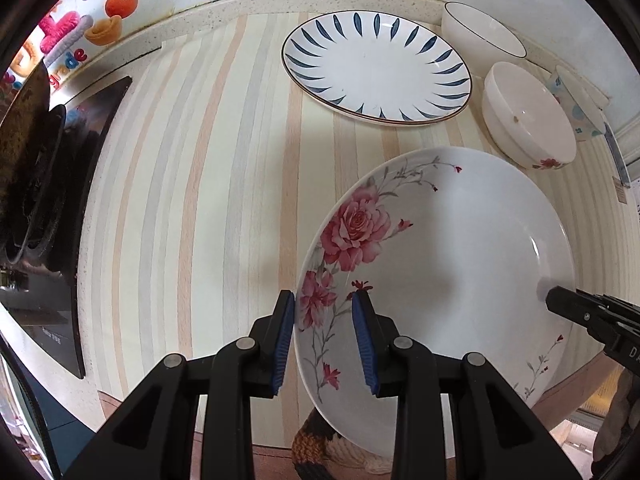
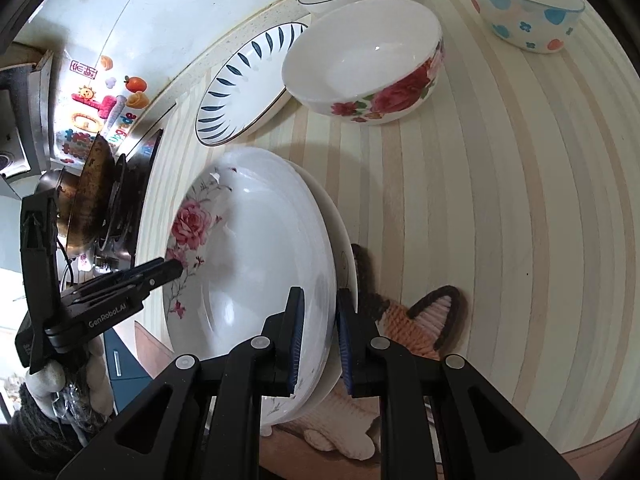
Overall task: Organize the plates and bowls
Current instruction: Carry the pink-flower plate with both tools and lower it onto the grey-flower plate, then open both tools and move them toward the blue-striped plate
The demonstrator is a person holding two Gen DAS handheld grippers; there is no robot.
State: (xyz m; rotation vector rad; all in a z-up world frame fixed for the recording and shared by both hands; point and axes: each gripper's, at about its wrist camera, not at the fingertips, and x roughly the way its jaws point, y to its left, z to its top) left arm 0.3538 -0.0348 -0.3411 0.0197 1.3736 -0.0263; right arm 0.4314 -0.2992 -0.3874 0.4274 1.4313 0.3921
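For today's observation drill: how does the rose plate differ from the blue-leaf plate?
1. The rose plate carries pink flowers on one side; the blue-leaf plate has dark blue leaf strokes all round its rim.
2. The rose plate is gripped at opposite rims by both grippers; the blue-leaf plate lies untouched near the wall.
Both are white and empty.

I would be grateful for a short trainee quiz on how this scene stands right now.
1. True or false: only one gripper clamps the rose plate.
2. How many bowls are in view? A two, B three, C four.
3. Which plate does no gripper touch?

Key
1. False: the left gripper and the right gripper clamp opposite rims.
2. B.
3. The blue-leaf plate.
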